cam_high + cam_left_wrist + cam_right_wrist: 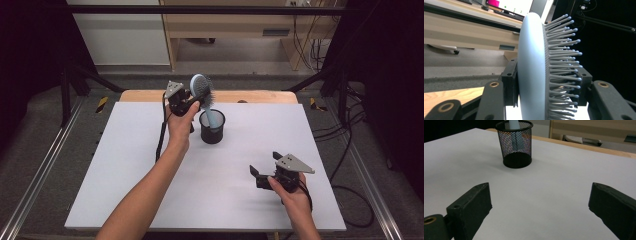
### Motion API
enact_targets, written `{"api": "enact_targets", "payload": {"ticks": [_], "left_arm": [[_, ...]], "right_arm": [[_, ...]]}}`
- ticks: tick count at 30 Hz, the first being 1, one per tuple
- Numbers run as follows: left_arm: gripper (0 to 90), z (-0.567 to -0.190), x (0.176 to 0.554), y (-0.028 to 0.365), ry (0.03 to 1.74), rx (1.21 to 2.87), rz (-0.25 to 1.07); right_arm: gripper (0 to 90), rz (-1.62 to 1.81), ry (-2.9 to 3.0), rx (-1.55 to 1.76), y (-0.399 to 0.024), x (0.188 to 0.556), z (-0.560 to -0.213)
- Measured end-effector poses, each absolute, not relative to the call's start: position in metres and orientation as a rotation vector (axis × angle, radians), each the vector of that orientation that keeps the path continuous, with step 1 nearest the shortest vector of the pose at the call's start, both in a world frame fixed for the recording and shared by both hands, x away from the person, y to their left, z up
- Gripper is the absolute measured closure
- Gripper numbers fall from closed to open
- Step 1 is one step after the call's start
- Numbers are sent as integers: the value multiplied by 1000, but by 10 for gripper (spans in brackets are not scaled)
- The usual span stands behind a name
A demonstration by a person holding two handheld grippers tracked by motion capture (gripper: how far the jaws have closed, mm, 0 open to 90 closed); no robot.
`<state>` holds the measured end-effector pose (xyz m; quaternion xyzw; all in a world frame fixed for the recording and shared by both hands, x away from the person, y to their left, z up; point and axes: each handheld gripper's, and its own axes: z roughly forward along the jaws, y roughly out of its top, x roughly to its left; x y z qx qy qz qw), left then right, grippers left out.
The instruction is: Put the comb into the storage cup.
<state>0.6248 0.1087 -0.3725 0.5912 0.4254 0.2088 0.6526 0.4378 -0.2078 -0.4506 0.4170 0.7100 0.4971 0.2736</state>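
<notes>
- Worktop (150,190): white sheet over a wooden board; a strip of the wood shows along the far edge.
- Black wire-mesh cup (212,127) stands upright on the far middle of the worktop. In the right gripper view the cup (516,143) sits ahead of the jaws, well apart from them, with the pale blue handle visible inside it.
- Hairbrush (203,92): pale blue, oval head with grey ball-tipped bristles. Its handle runs down into the cup, and the head leans up and to the left, above the cup's rim.
- Left hand-held gripper (187,105): raised off the worktop, just left of the cup, at the brush head. Its jaws are clamped on the head. In the left gripper view the brush (536,67) stands edge-on between the two black jaws, one jaw against the smooth back, the other in among the bristles.
- Left hand (179,127) wraps the gripper body from below; the forearm reaches in from the bottom of the high view. Grey three-cornered plate on top, cable trailing down to the worktop.
- Right hand-held gripper (260,172): near right part of the worktop, low, well apart from cup and brush. Jaws stand wide apart, nothing between them; in the right gripper view bare white sheet shows between the jaws.
- Right hand (292,192) holds it from behind.
- Beyond the worktop: wooden furniture and loose cables on the floor.
</notes>
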Motion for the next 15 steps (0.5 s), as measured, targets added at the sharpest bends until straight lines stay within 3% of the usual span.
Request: {"api": "enact_targets", "payload": {"ticks": [15], "left_arm": [[504,-377,624,103,952,1378,483]], "right_arm": [[47,1334,1913,1120,-208,438,-451]]}}
